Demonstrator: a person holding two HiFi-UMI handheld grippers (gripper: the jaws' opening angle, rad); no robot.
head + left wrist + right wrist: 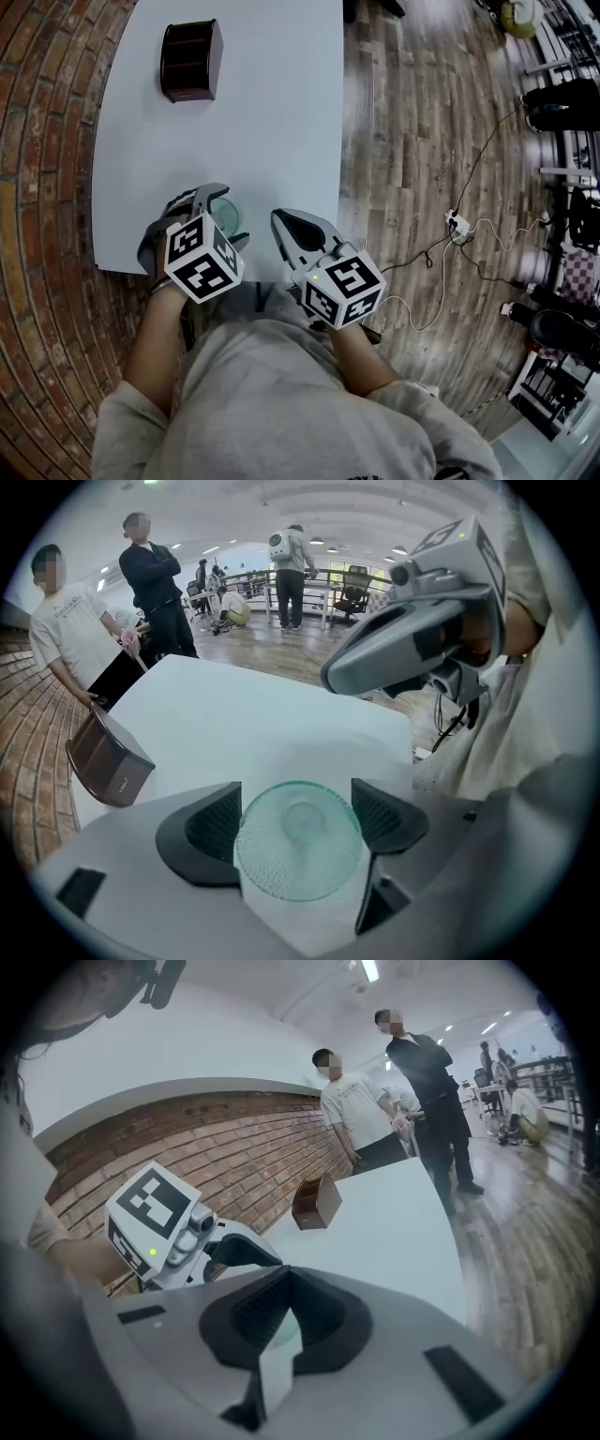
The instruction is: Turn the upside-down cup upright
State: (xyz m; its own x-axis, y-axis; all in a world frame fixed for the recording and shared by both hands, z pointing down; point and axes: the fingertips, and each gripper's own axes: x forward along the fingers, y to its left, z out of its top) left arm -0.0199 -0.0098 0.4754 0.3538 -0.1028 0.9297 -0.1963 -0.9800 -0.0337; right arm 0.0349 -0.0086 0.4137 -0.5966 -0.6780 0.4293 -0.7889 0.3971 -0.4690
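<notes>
L gripper (298, 823) is pointed steeply down over the cup (298, 846), jaws apart w/ one pad each side of it; contact can't be confirmed. The cup is seen base-up, stood on the white table (262, 94) near its front edge. R gripper (281, 1316), just right of the cup, is closed & empty. Step judged: grasp approach. Next: jaws to be closed on the cup walls, cup lifted, wrist rolled approx. half a turn, cup set down.
</notes>
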